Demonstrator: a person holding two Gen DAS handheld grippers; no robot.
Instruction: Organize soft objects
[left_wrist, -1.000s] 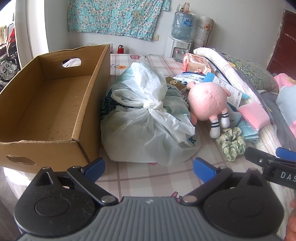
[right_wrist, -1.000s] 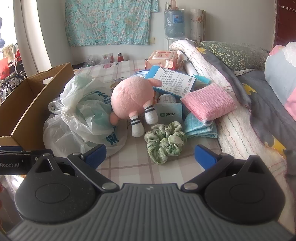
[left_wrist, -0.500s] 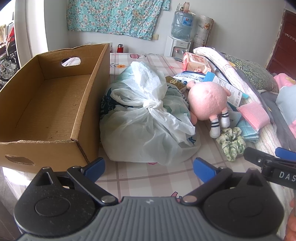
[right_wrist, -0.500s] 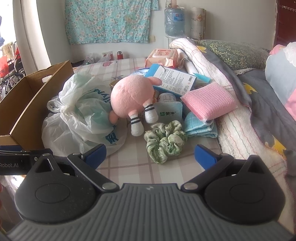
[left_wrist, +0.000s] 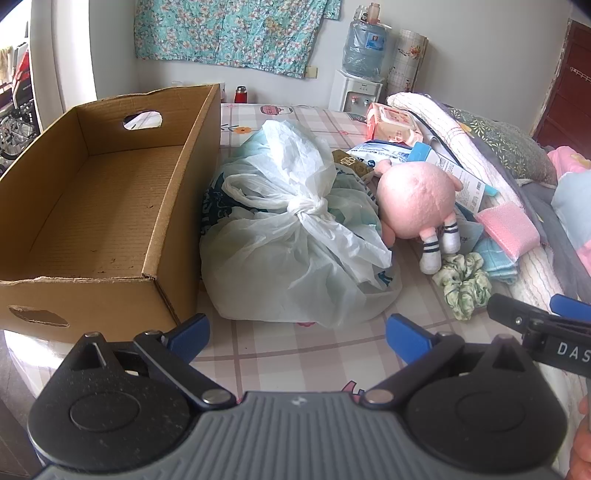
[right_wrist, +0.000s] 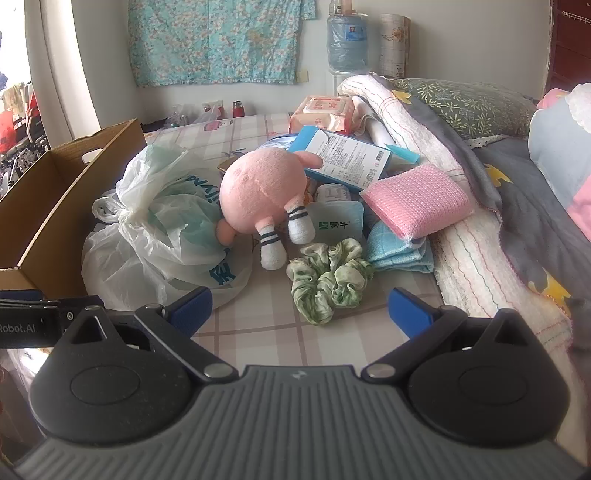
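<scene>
An empty cardboard box stands at the left on the checked tablecloth. Beside it lies a knotted white plastic bag. A pink plush toy leans against the bag, feet toward me. In front of it lie a green scrunchie, a folded blue cloth and a pink sponge pad. My left gripper is open just short of the bag. My right gripper is open just short of the scrunchie. Neither holds anything.
A blue-and-white carton, a pack of wipes and small packets lie behind the plush. Folded quilts and pillows pile up along the right side. A water dispenser stands by the back wall.
Both grippers have crept slightly forward toward the pile. Nothing on the table has moved and both grippers stay open.
</scene>
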